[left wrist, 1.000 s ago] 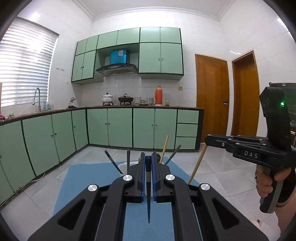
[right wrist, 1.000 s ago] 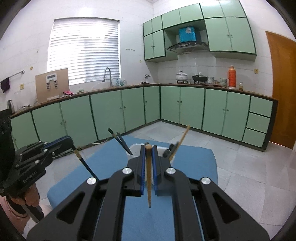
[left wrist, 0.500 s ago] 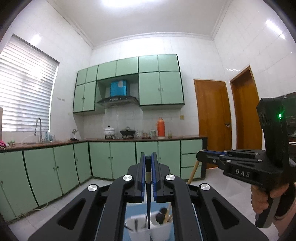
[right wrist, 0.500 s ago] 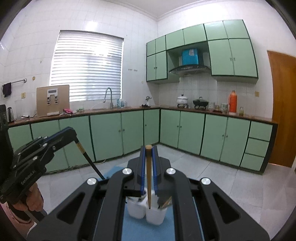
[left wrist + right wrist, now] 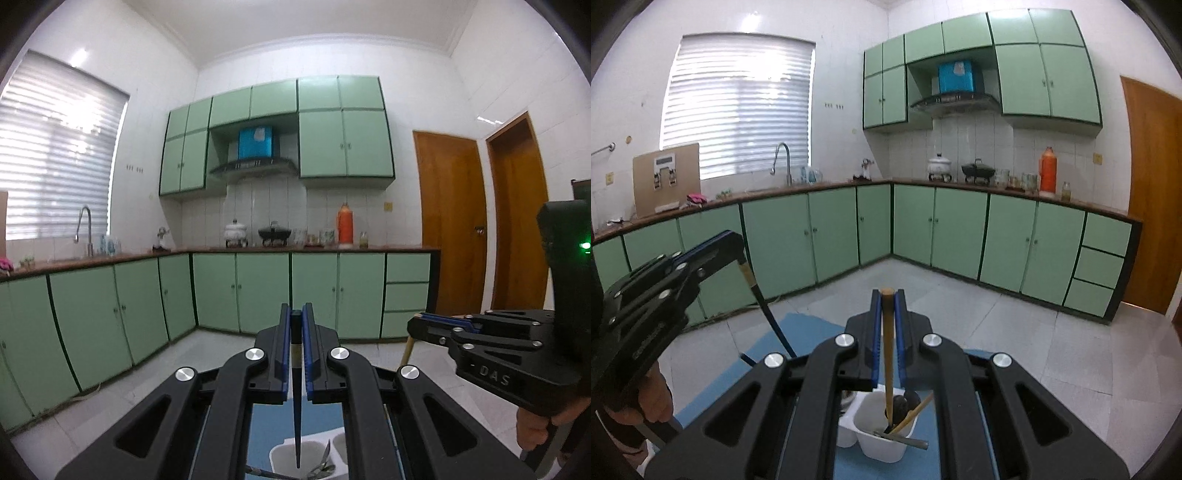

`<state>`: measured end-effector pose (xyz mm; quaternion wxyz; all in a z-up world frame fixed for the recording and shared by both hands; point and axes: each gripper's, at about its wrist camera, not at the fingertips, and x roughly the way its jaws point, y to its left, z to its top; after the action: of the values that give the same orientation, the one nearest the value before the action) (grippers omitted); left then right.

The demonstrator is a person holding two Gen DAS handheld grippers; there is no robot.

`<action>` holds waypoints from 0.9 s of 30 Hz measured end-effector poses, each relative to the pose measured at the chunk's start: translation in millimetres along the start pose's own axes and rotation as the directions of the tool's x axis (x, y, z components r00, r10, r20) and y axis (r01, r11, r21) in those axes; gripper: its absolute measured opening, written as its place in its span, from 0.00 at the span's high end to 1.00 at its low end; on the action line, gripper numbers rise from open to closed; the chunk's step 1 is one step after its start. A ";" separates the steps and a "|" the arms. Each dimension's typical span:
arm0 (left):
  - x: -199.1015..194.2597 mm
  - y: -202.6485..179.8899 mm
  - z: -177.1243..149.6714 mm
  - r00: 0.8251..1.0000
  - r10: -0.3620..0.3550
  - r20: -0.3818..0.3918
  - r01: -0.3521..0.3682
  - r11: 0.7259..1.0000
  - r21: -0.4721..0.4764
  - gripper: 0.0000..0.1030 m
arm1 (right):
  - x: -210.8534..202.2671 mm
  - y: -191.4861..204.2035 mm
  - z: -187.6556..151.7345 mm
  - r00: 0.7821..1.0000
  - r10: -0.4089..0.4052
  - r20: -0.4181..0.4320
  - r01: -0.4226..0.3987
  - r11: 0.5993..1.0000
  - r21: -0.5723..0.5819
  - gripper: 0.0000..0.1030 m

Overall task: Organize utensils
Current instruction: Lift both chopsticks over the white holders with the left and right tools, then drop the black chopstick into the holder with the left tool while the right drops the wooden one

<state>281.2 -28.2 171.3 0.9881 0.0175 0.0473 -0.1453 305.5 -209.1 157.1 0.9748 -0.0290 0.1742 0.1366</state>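
Left tongs clench a dark chopstick; right tongs clench a wooden chopstick, both above white utensil cups on a blue mat.

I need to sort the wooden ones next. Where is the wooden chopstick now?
In the right wrist view the wooden chopstick is clamped in the right gripper, its tip hanging over the white holder on the blue mat.

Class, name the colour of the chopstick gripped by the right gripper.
Light wooden tan chopstick, clearest in the right wrist view, clamped in the right gripper.
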 end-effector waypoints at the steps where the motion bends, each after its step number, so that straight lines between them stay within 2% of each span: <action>1: 5.7 1.8 -5.7 1.000 -0.001 -0.013 0.001 1.000 -0.003 0.94 | 6.4 -0.8 -3.8 1.000 0.004 -0.009 -0.004 1.000 0.005 0.94; 12: 46.0 12.8 -42.3 0.990 -0.029 -0.139 0.026 0.999 -0.026 0.94 | 45.4 2.4 -33.9 0.996 0.017 -0.088 -0.014 0.999 0.031 0.94; 21: 51.8 16.2 -64.1 0.973 -0.038 -0.227 0.028 0.999 -0.043 0.94 | 51.5 0.5 -46.7 0.992 0.005 -0.123 0.001 0.999 0.051 0.94; 26: 48.9 21.0 -64.2 0.972 -0.033 -0.233 0.022 0.998 -0.054 0.92 | 46.4 -0.3 -45.3 0.993 -0.005 -0.119 0.012 0.998 0.054 0.93; 27: 46.7 21.9 -61.8 0.973 -0.032 -0.228 0.020 0.998 -0.054 0.89 | 43.6 -1.1 -43.5 0.994 -0.004 -0.111 0.010 0.998 0.058 0.92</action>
<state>326.6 -17.6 105.6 0.9742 0.0079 0.1648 -0.1541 330.7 -203.5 101.2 0.9645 -0.0088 0.2318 0.1262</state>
